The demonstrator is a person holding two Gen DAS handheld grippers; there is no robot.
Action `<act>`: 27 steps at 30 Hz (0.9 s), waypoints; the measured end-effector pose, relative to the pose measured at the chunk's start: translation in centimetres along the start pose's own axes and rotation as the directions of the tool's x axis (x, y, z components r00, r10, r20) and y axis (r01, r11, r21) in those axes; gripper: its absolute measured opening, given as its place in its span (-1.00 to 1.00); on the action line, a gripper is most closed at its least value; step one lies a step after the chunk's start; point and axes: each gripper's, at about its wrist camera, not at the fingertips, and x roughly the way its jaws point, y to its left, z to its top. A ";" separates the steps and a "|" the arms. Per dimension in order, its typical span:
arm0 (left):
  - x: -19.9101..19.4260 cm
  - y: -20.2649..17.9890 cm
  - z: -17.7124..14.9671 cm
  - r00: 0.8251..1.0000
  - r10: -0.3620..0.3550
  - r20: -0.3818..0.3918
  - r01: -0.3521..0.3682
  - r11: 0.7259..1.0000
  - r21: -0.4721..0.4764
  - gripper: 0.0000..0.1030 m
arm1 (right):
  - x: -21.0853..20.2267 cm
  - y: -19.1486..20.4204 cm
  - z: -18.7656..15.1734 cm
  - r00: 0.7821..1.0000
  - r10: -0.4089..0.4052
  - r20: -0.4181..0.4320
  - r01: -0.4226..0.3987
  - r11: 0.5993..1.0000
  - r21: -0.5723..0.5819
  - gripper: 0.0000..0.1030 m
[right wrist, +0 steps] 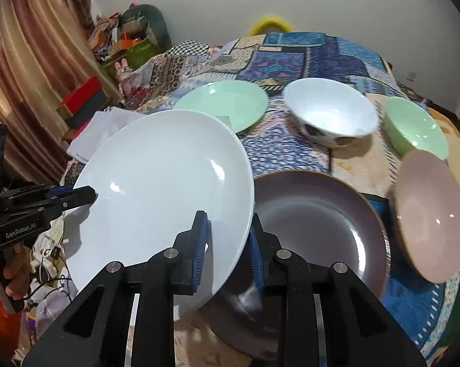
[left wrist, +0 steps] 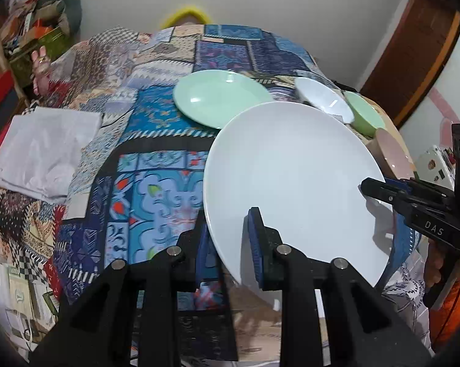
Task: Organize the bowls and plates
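Sorting has barely begun, I judge: the white plate (right wrist: pixel 159 189) hangs tilted over the quilted surface, its rim pinched on opposite sides by the left gripper (left wrist: pixel 230 244) and right gripper (right wrist: pixel 226 250), jaws pressed on it. Dark plate (right wrist: pixel 318 214), pink plate (right wrist: pixel 428 214), green plate (right wrist: pixel 223 104) and both bowls (white (right wrist: pixel 330 113), green (right wrist: pixel 416 128)) lie unstacked.

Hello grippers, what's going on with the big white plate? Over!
Left gripper and right gripper both clamped on white plate, held tilted. Dark plate beneath. Nothing blocking.
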 end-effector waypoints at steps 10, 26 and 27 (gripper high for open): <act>0.8 -4.7 0.3 0.999 -0.035 -0.028 0.037 0.998 0.051 -0.52 | -2.5 -3.3 -1.7 0.999 -0.040 0.019 0.039 0.998 0.055 -0.54; 5.1 -9.4 -0.7 0.989 -0.051 -0.135 0.065 0.993 0.102 -0.51 | -2.9 -7.5 -5.0 0.997 -0.077 -0.015 0.078 0.987 0.142 -0.55; 5.5 -9.7 -0.8 0.989 -0.049 -0.142 0.065 0.992 0.104 -0.51 | -2.7 -7.7 -5.2 0.997 -0.077 -0.020 0.079 0.986 0.147 -0.55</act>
